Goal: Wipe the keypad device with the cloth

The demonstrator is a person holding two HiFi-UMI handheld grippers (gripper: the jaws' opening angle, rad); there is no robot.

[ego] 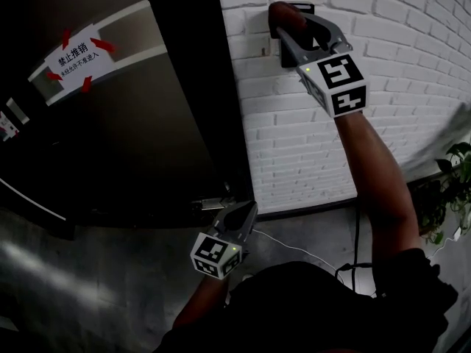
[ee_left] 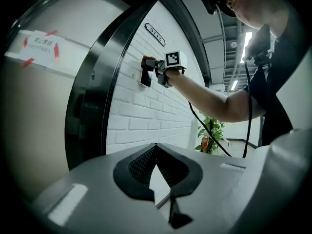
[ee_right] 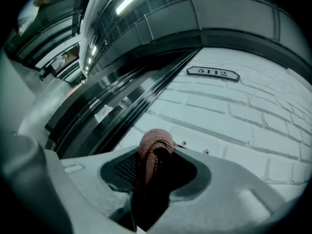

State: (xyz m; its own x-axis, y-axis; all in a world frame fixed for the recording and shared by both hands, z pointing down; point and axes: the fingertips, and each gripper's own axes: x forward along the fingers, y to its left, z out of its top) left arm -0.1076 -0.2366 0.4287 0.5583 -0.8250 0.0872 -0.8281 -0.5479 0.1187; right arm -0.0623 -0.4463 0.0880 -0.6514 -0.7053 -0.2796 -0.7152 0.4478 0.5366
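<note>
A dark keypad device [ego: 282,53] is mounted high on the white brick wall [ego: 294,145]; my right gripper covers most of it. That right gripper [ego: 294,31] is shut on a reddish-brown cloth [ego: 287,15] and holds it against the device's upper part. In the left gripper view the keypad device [ee_left: 145,77] shows as a dark box, with the cloth [ee_left: 147,61] at its top and the right gripper [ee_left: 158,72] beside it. The cloth [ee_right: 155,147] bulges out between the right gripper's [ee_right: 155,167] jaws. My left gripper [ego: 239,212] hangs low by the door's foot, shut and empty [ee_left: 156,150].
A black door [ego: 132,138] stands left of the wall, with a white notice taped in red [ego: 79,57] and a metal latch [ego: 210,204]. A potted plant [ego: 452,190] stands at the right, and a thin cable [ego: 294,250] lies on the grey floor. A number plate [ee_right: 213,72] sits above the device.
</note>
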